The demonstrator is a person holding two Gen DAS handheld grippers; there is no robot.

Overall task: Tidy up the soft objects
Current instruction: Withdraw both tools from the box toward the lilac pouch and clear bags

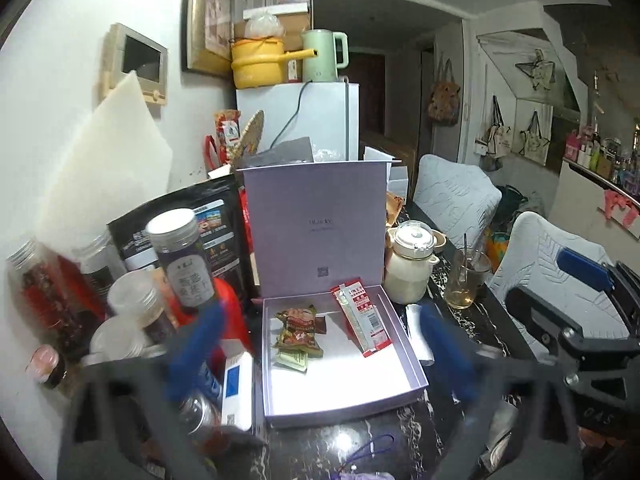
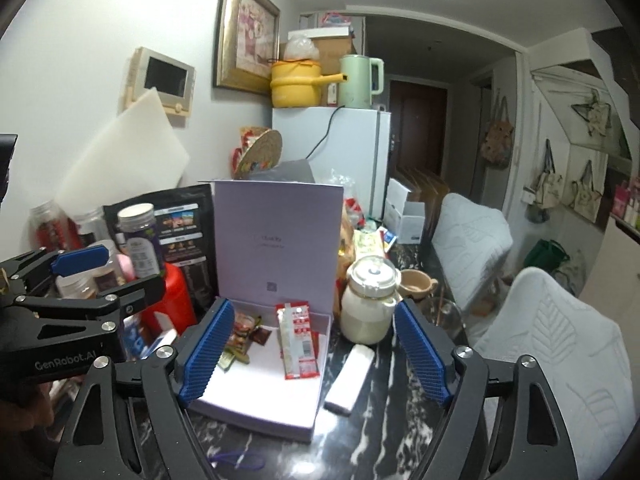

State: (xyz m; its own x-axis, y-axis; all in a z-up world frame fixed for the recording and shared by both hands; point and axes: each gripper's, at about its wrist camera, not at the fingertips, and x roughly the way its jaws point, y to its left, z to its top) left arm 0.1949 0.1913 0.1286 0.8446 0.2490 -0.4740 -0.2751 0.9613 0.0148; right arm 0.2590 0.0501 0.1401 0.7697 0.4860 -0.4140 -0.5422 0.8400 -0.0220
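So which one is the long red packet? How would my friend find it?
Find the open lilac box with its lid standing up, in the middle of the dark marble table. Inside, on the right, lies the red packet. It is a long flat red-and-white strip, unlike the short crinkly brown snack bag on its left.

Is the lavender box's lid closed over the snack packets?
No. The lavender box stands with its lid upright behind the tray, leaving the red sachet and snack packets uncovered.
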